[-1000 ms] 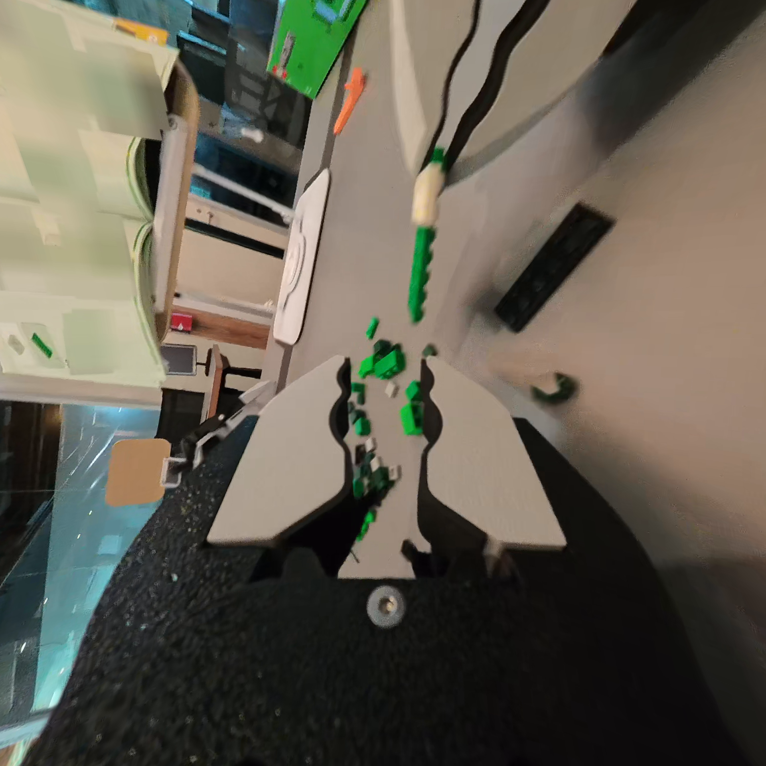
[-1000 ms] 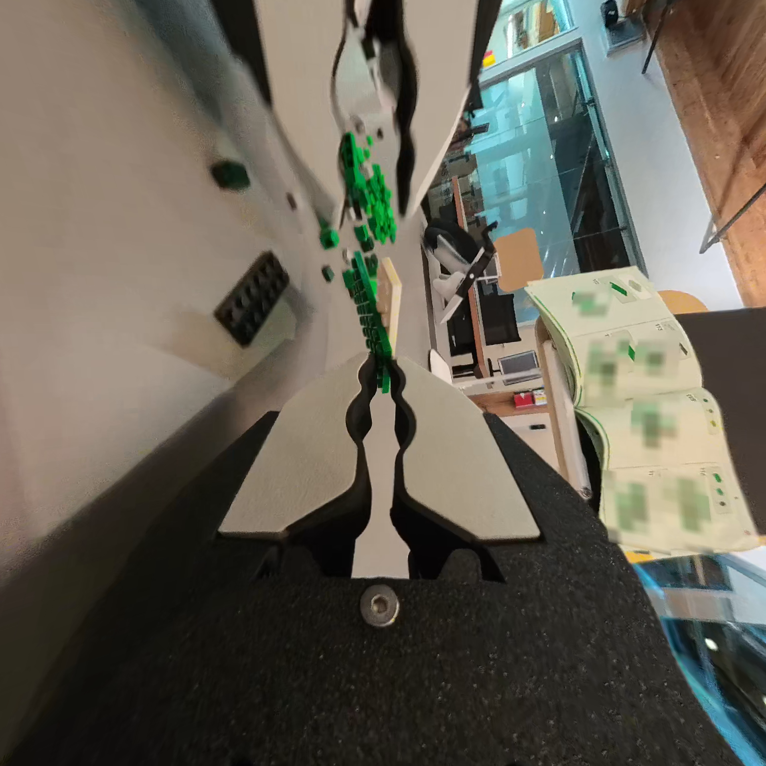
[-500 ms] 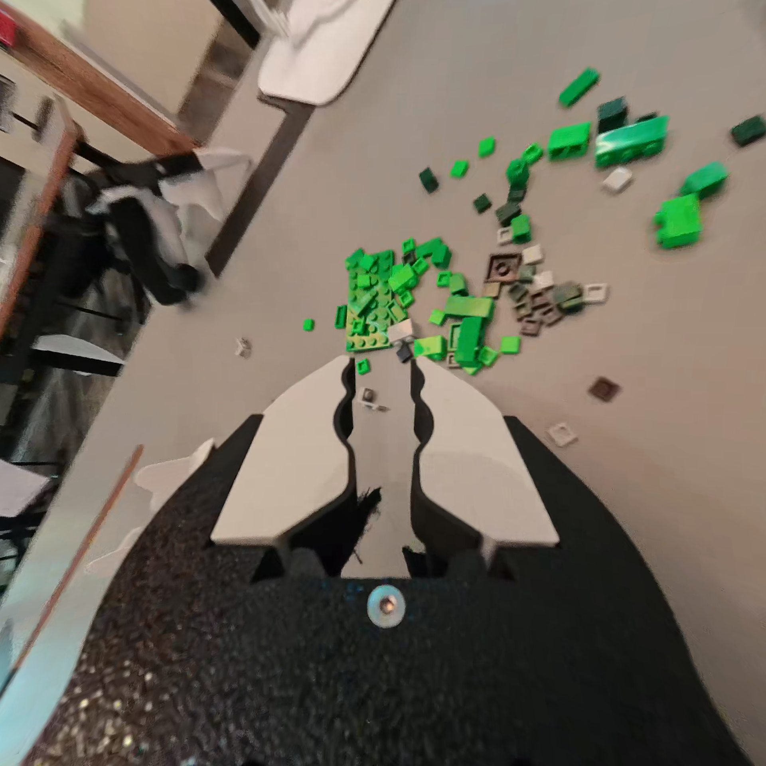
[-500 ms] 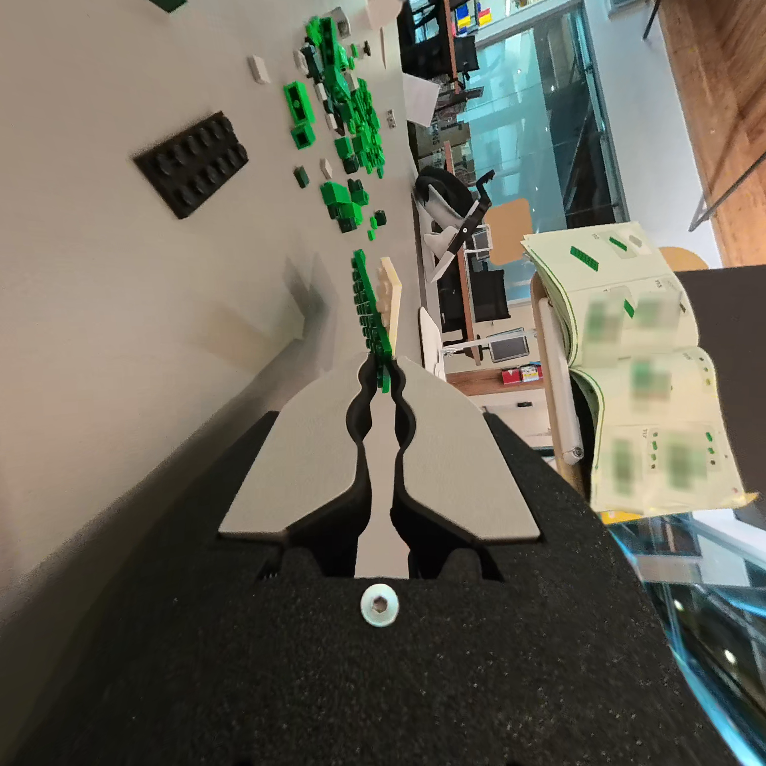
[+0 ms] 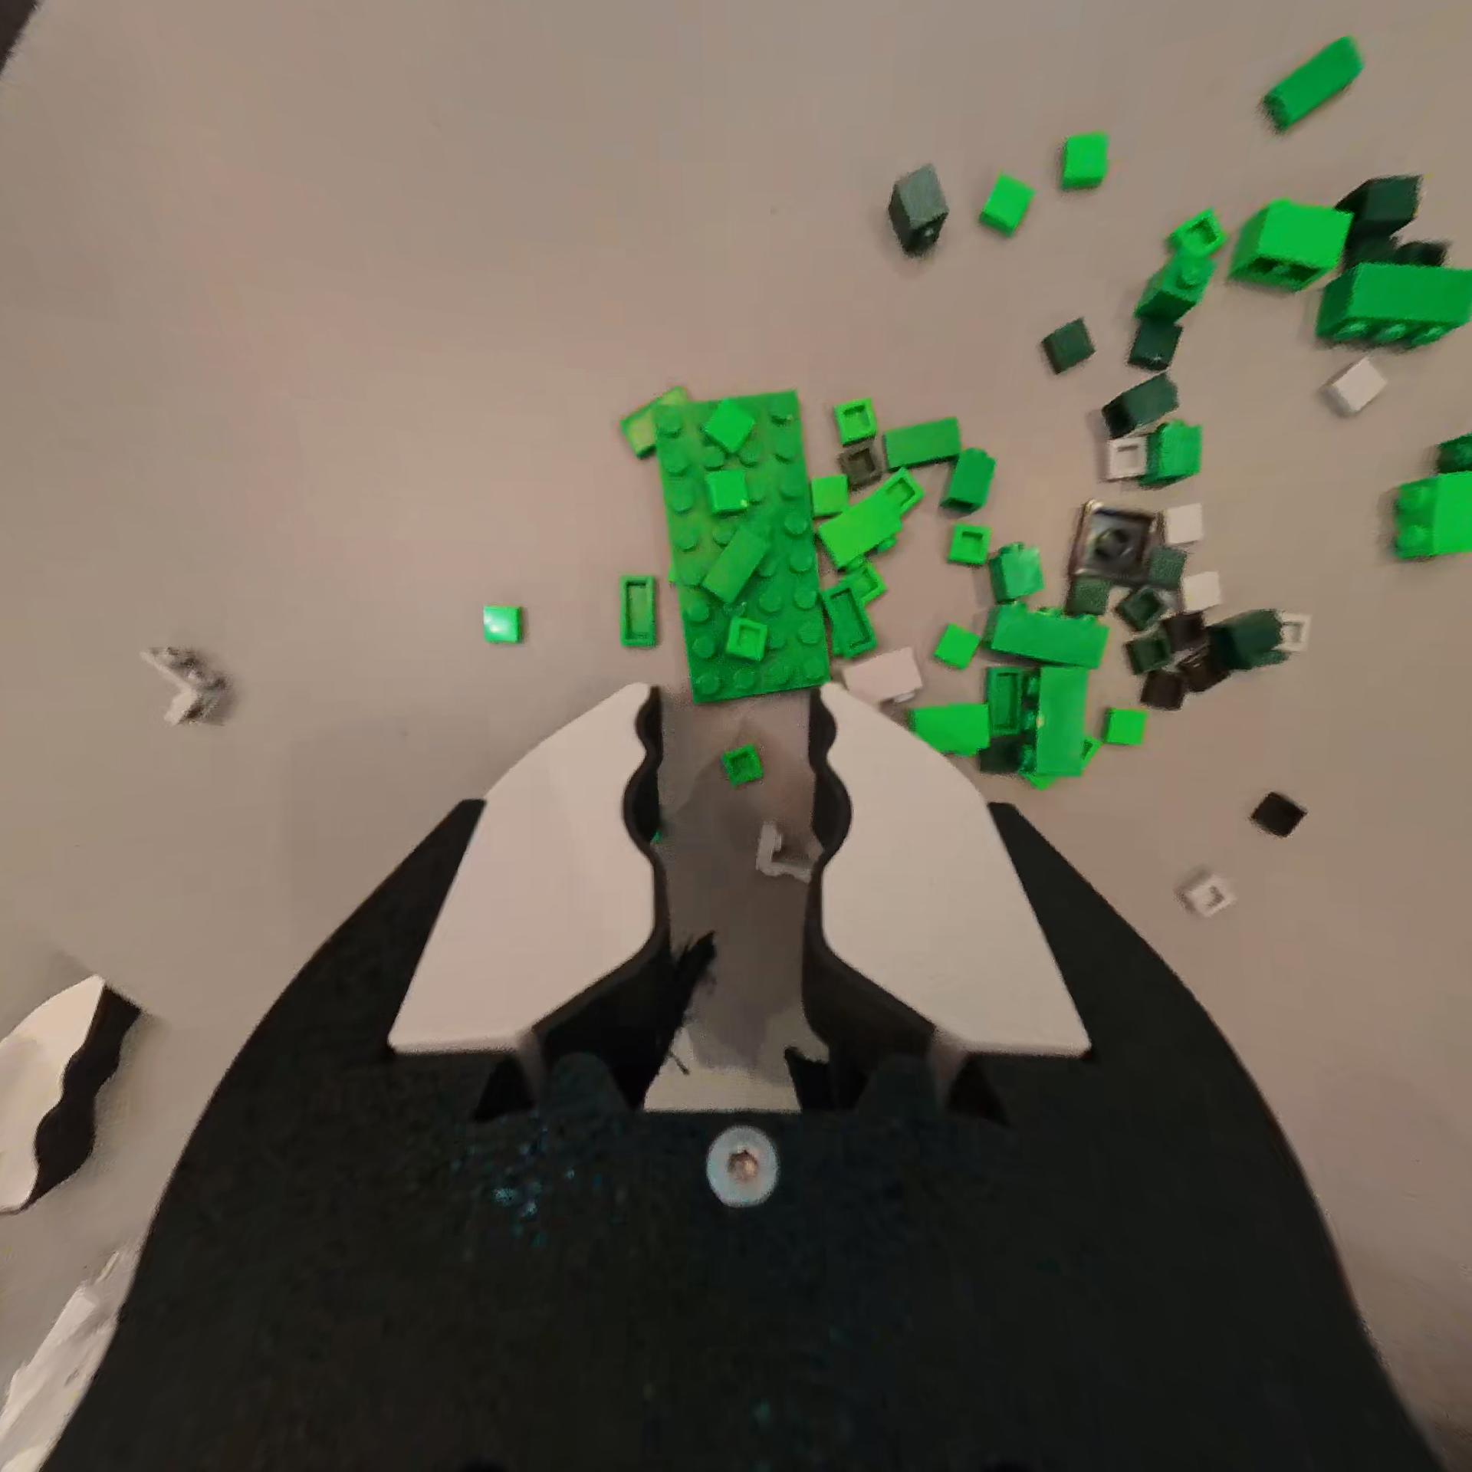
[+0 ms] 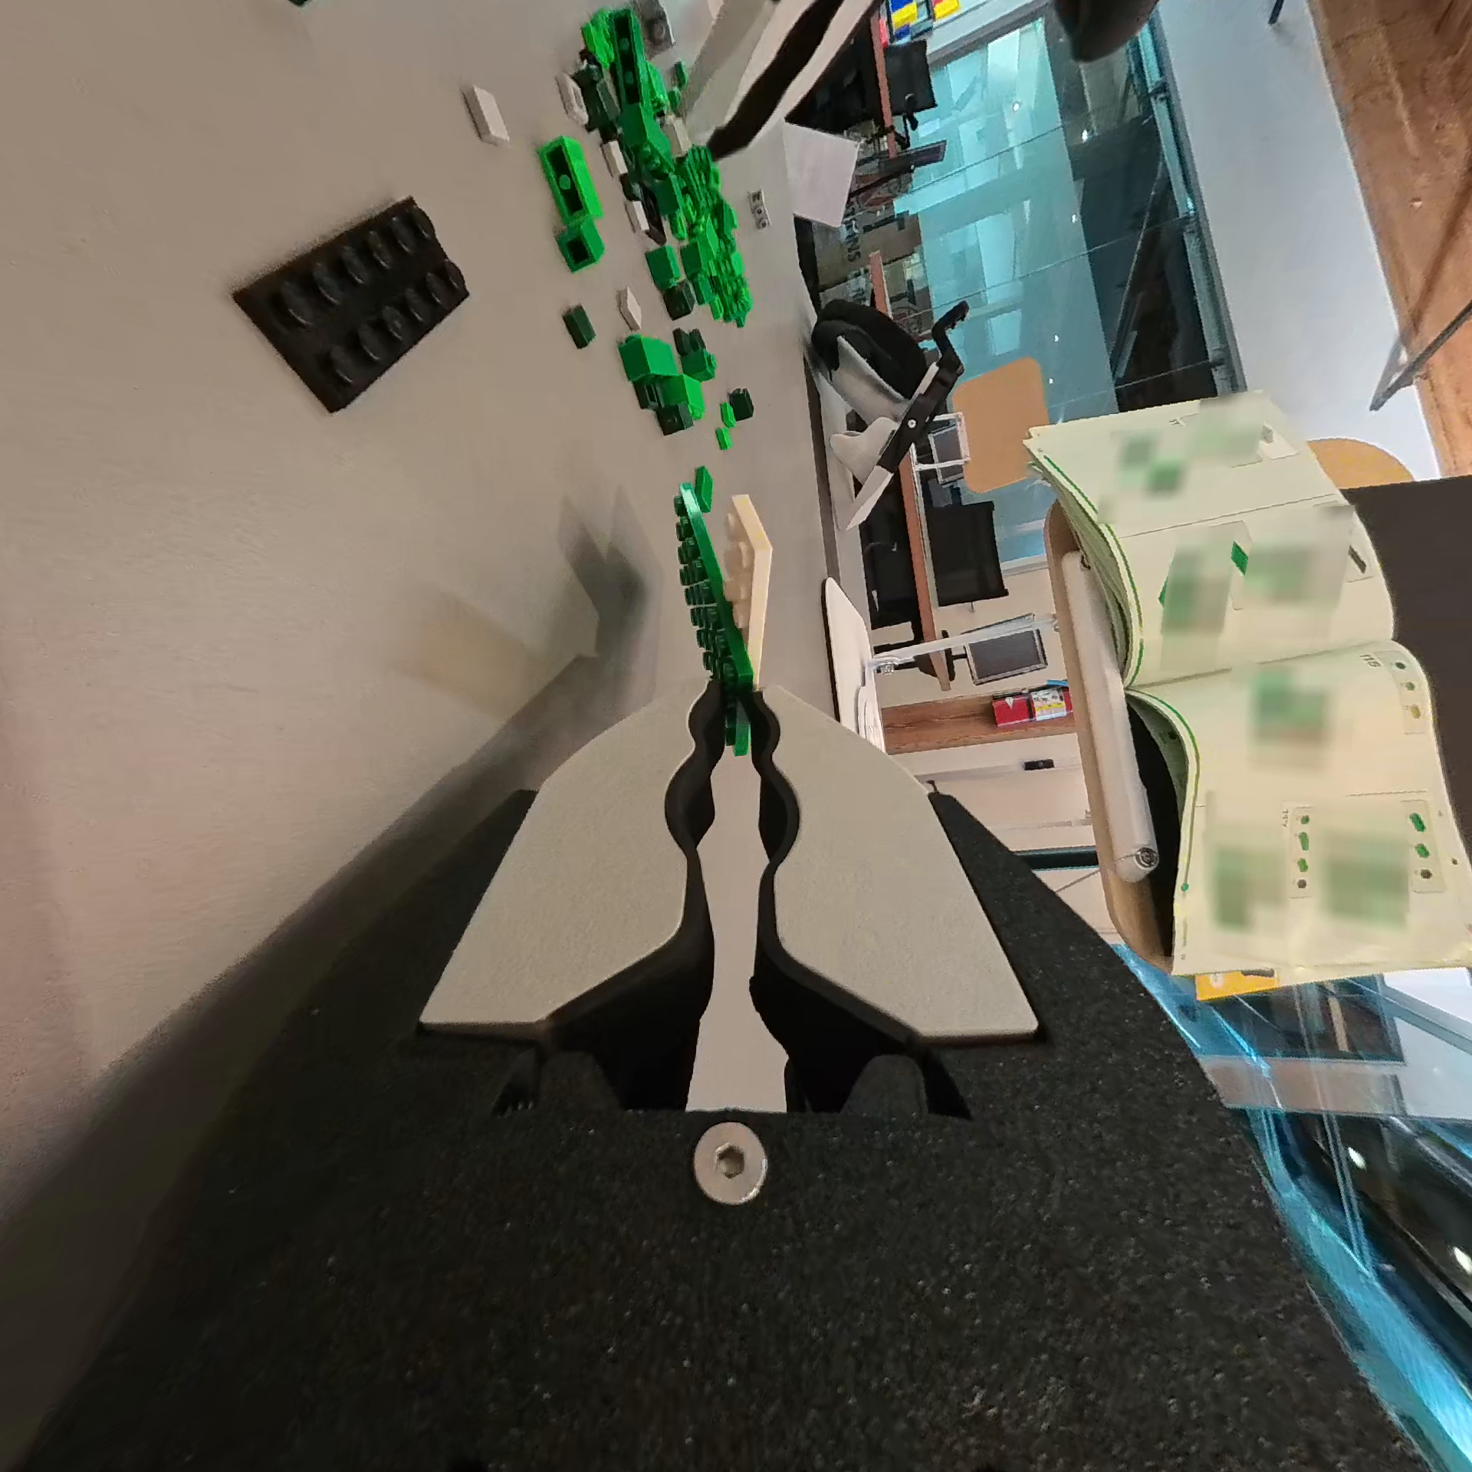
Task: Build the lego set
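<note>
Left wrist view: left gripper (image 5: pixel 737 701) fingers wide, empty, over a small green tile (image 5: pixel 741 765) — green plate (image 5: pixel 745 550) just beyond. Right gripper (image 6: pixel 737 701) pinches a green-and-cream plate assembly (image 6: pixel 721 605) edgewise above the table (image 6: pixel 239 557); it may pivot loose.

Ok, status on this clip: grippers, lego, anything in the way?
Left gripper open, empty, over the loose green pile. Right gripper shut on a green plate with a tan plate attached. Small pieces lie on the big green plate.

Grey desk (image 5: pixel 319 319) carrying scattered green bricks (image 5: pixel 1043 637), a bright green plate (image 5: pixel 745 550), and a black plate (image 6: pixel 350 299) apart.
</note>
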Available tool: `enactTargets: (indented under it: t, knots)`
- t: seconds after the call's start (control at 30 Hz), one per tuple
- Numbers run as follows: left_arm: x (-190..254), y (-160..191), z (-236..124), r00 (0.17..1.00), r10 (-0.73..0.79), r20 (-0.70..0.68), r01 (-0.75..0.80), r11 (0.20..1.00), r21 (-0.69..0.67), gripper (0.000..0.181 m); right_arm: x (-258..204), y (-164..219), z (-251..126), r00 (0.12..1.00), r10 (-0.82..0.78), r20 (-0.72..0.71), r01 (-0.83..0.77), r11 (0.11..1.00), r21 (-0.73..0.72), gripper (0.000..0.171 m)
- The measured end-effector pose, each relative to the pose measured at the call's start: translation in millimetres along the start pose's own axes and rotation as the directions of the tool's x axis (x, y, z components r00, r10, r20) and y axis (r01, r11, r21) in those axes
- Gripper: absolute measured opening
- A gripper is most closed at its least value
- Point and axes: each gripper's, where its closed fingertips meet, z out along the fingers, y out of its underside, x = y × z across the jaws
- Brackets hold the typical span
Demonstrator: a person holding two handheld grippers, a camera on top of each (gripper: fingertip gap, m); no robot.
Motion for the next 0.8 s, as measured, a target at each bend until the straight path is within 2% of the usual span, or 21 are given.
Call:
enactTargets:
  t: [0.33, 0.43, 0.53, 0.63, 0.7, 0.8]
  knots:
    - [2, -11, 6, 0.999, -0.007, -0.05, 0.006, 1.0, -0.028, 0.046, -4, 0, 1, 1.0, -0.005, 0.021, 0.005, 1.0, -0.002, 0.005]
    - [-2, -13, 7, 1.0, -0.007, -0.028, 0.006, 0.999, -0.043, 0.032, -4, 0, 1, 1.0, -0.008, 0.023, 0.009, 1.0, -0.005, 0.005]
    - [1, -13, 6, 0.999, 0.049, 0.007, -0.048, 0.997, -0.054, 0.032, -4, 2, 2, 1.0, 0.0, 0.023, 0.0, 1.0, -0.009, 0.005]
    - [3, -16, 3, 0.973, 0.186, 0.136, -0.181, 0.982, -0.044, 0.032, -2, 3, 2, 0.999, 0.031, 0.021, -0.03, 0.999, -0.012, 0.005]
    - [1, -20, -2, 0.918, 0.29, 0.27, -0.288, 0.957, -0.048, 0.032, -1, 4, 2, 0.999, 0.05, 0.022, -0.05, 0.999, -0.01, 0.005]
    - [-2, -33, -15, 0.73, 0.461, 0.505, -0.489, 0.868, -0.086, 0.032, 0, 4, 2, 0.998, 0.066, 0.022, -0.065, 0.998, -0.011, 0.005]
